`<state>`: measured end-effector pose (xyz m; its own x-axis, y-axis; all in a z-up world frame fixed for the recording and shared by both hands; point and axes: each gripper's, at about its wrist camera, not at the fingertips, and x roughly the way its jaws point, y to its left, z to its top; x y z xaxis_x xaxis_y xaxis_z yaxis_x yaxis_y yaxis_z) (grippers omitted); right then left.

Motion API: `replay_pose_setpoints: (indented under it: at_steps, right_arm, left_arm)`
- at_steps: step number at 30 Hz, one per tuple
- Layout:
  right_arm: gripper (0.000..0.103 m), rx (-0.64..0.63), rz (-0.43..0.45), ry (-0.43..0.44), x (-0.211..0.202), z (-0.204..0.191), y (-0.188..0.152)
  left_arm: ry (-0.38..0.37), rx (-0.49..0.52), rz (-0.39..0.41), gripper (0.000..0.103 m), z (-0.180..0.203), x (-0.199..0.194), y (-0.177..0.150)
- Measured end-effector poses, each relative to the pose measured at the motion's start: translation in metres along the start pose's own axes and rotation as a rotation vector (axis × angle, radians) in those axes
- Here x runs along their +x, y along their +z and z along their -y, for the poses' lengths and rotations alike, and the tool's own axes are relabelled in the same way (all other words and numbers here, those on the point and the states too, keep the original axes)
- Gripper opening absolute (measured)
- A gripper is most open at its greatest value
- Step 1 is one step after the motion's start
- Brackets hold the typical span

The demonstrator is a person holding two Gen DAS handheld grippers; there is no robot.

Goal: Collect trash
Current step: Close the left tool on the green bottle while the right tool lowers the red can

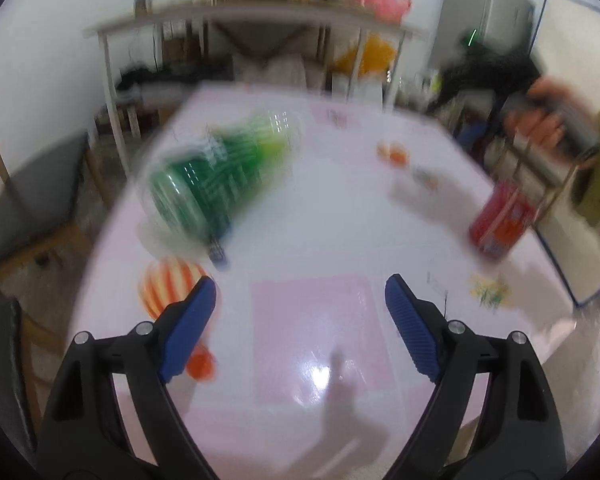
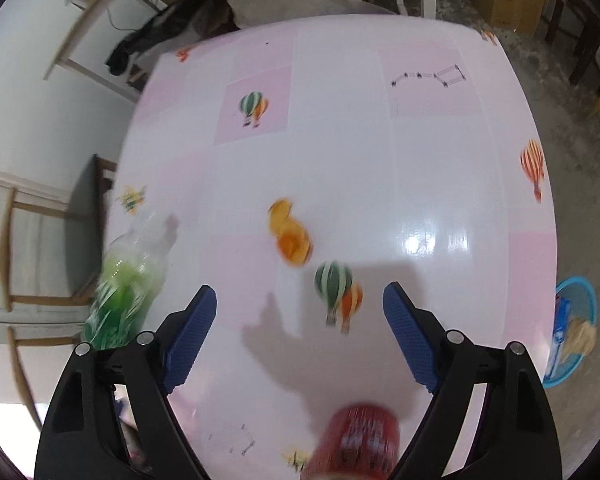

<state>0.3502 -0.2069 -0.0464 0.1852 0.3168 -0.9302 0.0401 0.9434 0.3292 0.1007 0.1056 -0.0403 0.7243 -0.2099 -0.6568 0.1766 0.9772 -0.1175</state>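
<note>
A green plastic bottle (image 1: 220, 176) lies on its side on the pink table (image 1: 320, 220), ahead and left of my left gripper (image 1: 300, 308), which is open with nothing between its fingers. A red can (image 1: 500, 224) stands at the right, under a blurred hand (image 1: 540, 124). Orange peel (image 1: 394, 152) lies further back. My right gripper (image 2: 300, 312) hangs open above the table (image 2: 420, 184); the red can (image 2: 356, 444) sits low between its arms, untouched. Orange peel (image 2: 290, 236) lies just ahead and the green bottle (image 2: 124, 296) is at the left.
A blue basket (image 2: 572, 332) holding some rubbish stands on the floor right of the table. A wooden chair (image 2: 40, 240) is at the left edge. A loaded shelf (image 1: 252, 12) lines the far wall. A small wrapper (image 1: 424, 176) lies near the peel.
</note>
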Motion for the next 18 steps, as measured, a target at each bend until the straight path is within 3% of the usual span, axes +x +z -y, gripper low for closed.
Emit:
replay_pose_setpoints:
  at_steps: [2, 4, 7, 13, 17, 18]
  right_arm:
    - [0.083, -0.004, -0.004, 0.022, 0.004, -0.005, 0.002]
    - [0.083, -0.014, 0.001, 0.026, 0.005, -0.008, 0.001]
    - [0.083, -0.018, 0.001, 0.048, 0.000, -0.008, -0.006]
    - [0.083, -0.052, 0.042, 0.093, -0.032, -0.013, -0.030]
    - [0.083, -0.106, 0.099, 0.139, -0.057, -0.028, -0.049]
    - [0.083, -0.124, 0.117, 0.140, -0.063, -0.032, -0.054]
  left_arm:
    - [0.021, 0.022, 0.071, 0.083, -0.016, -0.017, 0.020]
    - [0.059, 0.060, 0.070, 0.083, -0.035, -0.018, 0.043]
    - [0.091, 0.106, -0.009, 0.083, -0.057, 0.005, 0.070]
    - [0.058, 0.244, -0.136, 0.083, -0.062, 0.067, 0.110]
    - [0.079, 0.351, -0.265, 0.082, -0.049, 0.111, 0.113]
    - [0.082, 0.360, -0.293, 0.078, -0.049, 0.119, 0.111]
